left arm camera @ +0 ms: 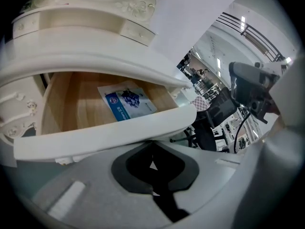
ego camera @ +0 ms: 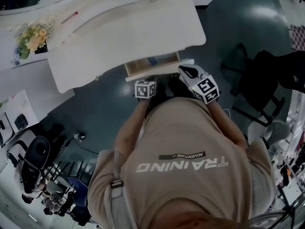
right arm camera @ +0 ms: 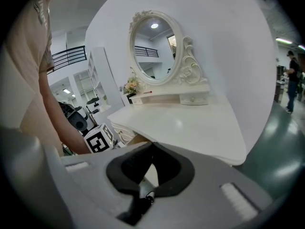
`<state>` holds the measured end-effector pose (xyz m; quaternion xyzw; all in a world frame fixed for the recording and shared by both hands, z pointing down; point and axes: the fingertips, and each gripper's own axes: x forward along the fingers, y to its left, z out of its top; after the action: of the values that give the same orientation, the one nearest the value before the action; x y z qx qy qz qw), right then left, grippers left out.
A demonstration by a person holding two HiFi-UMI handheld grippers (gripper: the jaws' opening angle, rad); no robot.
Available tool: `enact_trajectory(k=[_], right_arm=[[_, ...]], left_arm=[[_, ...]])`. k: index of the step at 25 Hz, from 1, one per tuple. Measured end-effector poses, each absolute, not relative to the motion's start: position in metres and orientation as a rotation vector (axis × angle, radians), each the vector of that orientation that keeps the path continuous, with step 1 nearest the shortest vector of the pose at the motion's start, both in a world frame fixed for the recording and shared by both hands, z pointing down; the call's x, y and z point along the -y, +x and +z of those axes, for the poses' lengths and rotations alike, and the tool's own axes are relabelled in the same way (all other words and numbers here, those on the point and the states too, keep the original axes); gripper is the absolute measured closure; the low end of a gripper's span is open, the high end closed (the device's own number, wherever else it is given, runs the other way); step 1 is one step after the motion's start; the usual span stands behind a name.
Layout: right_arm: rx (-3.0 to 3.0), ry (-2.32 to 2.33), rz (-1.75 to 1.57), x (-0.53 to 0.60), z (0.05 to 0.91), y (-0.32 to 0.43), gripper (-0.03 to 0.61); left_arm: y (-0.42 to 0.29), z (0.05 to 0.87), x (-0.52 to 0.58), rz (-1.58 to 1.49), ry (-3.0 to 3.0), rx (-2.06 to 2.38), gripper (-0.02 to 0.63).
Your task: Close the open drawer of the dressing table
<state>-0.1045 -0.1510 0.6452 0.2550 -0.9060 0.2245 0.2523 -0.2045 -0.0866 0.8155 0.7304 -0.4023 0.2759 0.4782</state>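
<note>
The white dressing table [ego camera: 119, 27] has its drawer [ego camera: 151, 64] pulled out, a light wooden inside behind a white front panel [left arm camera: 109, 133]. A blue and white packet [left arm camera: 126, 103] lies flat in the drawer. My left gripper [left arm camera: 152, 143] is shut with nothing in it, and its tips are right at the lower edge of the front panel. In the head view the left gripper [ego camera: 149, 80] sits just in front of the panel's middle. My right gripper [ego camera: 187, 72] is at the panel's right end, shut and holding nothing [right arm camera: 152, 145].
An oval mirror [right arm camera: 153, 49] in a carved white frame stands at the back of the tabletop, with flowers [ego camera: 29, 38] at its left end. A dark chair [ego camera: 259, 80] stands to the right on the grey-green floor. More chairs and gear [ego camera: 38, 166] are at the lower left.
</note>
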Motion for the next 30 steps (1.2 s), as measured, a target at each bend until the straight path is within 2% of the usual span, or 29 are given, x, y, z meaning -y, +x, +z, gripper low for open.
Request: enact_trajectory(k=[16,30], right_arm=[[2.464,0.685,0.612,0.190,0.645,-0.108,0.574],[2.505,0.598,0.518,0.221,0.617,-0.104,0.574]], left_arm=[[-0.242,0.805,0.180,0.618,1.787,1.120,0.606],[-0.252,0.794,0.191,0.546,1.711,1.209,0.606]])
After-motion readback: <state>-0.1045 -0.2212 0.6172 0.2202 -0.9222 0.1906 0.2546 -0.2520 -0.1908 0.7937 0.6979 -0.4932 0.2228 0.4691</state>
